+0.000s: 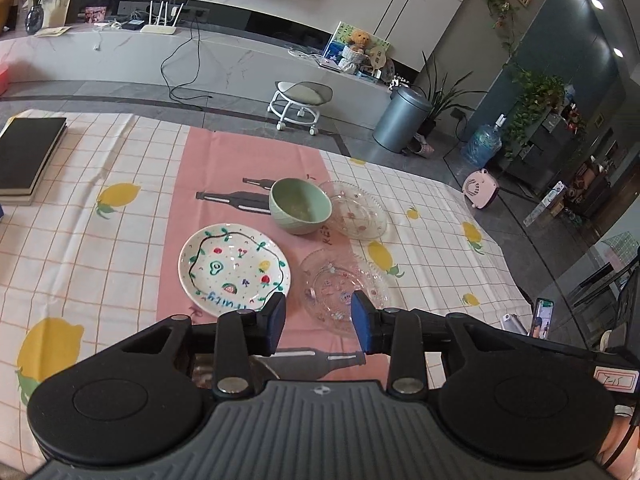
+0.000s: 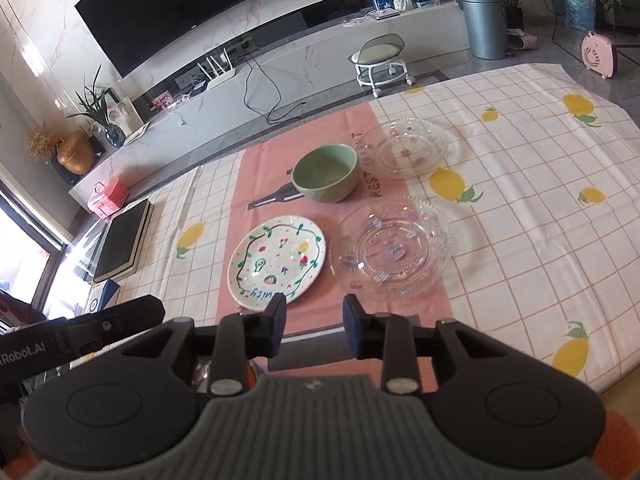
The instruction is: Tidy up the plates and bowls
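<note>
A white painted plate (image 1: pixel 234 270) (image 2: pixel 278 260) lies on the pink strip of the tablecloth. A green bowl (image 1: pixel 300 206) (image 2: pixel 325 172) stands upright behind it. A near clear glass plate (image 1: pixel 340 286) (image 2: pixel 394 246) lies right of the painted plate. A far clear glass plate (image 1: pixel 358 210) (image 2: pixel 412 148) lies right of the bowl. My left gripper (image 1: pixel 319 322) is open and empty, just before the near glass plate. My right gripper (image 2: pixel 314 326) is open and empty, before the gap between the painted plate and the near glass plate.
A black book (image 1: pixel 28 154) (image 2: pixel 120 242) lies at the table's left side. The left gripper's arm (image 2: pixel 80 334) shows at the lower left of the right wrist view. The table's far edge (image 1: pixel 256 136) faces a stool (image 1: pixel 302 100) and a bin (image 1: pixel 402 118).
</note>
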{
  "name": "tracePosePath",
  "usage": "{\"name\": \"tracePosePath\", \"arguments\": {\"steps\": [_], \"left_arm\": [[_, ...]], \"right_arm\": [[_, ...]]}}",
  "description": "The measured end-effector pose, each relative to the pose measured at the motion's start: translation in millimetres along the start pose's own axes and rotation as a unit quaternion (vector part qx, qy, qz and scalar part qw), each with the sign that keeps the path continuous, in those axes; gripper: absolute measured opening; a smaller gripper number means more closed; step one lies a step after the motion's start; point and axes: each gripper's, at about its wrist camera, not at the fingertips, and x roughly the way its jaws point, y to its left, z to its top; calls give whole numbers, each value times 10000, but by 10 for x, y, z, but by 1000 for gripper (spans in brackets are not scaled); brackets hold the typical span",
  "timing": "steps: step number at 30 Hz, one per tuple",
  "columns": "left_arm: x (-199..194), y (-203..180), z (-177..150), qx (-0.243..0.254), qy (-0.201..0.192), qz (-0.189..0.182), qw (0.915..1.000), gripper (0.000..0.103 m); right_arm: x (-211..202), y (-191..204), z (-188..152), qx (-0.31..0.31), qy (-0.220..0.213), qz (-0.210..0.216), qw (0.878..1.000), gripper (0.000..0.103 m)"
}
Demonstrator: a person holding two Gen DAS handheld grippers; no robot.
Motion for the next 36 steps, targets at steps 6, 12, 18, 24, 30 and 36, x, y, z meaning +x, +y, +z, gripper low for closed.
{"name": "tracePosePath", "arguments": {"steps": [6, 12, 18, 24, 30, 36], "left_arm": [[352, -60, 295, 196, 143, -12, 9997, 40], [790, 24, 603, 239, 261, -115, 9993, 41], [1261, 262, 978, -78, 375, -170, 9991, 41], [1815, 453, 1150, -208, 773, 52, 9968, 41], [2292, 602, 1174, -391, 1214, 158, 9917, 41], [2554, 654, 1192, -464, 1335, 220, 9897, 41]], "right_arm": [[192, -153, 311, -7, -113, -92, 9999, 31], [504, -340, 635, 75, -114, -180, 9997, 31], [901, -510, 1023, 287, -51, -182, 9994, 32], [1439, -451, 1317, 313, 241, -80, 9992, 28], [2001, -352, 1427, 364, 717, -90, 9967, 27], [2387, -366, 1462, 513, 1022, -209, 9932, 22]]}}
